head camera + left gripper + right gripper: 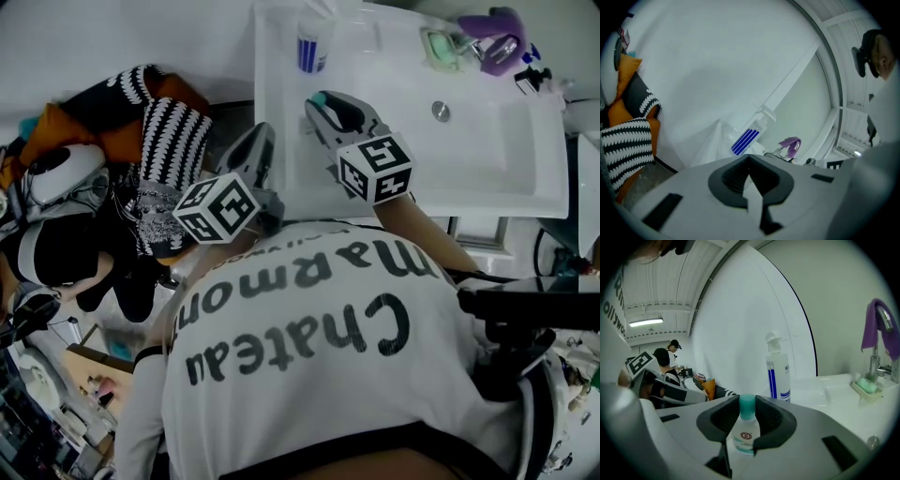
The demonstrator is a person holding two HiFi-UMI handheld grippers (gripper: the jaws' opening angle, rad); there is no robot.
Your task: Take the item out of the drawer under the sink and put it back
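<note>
- White sink (pixel 487 159) fills the far right of the head view.
- Right gripper (pixel 746 404) hovers above the sink's near left part, clenched on a small teal-capped bottle (pixel 744 434).
- Left gripper (pixel 749 161), just left of the sink, seems closed and empty.
- Blue-striped pump bottle (pixel 778 371) stands at the sink's far left corner.
- The small teal-capped bottle sits upright between the right jaws.

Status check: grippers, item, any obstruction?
Left gripper shut, empty. Right gripper shut on small teal-capped bottle, over the sink. Pump bottle beyond, apart; drawer not in view.
</note>
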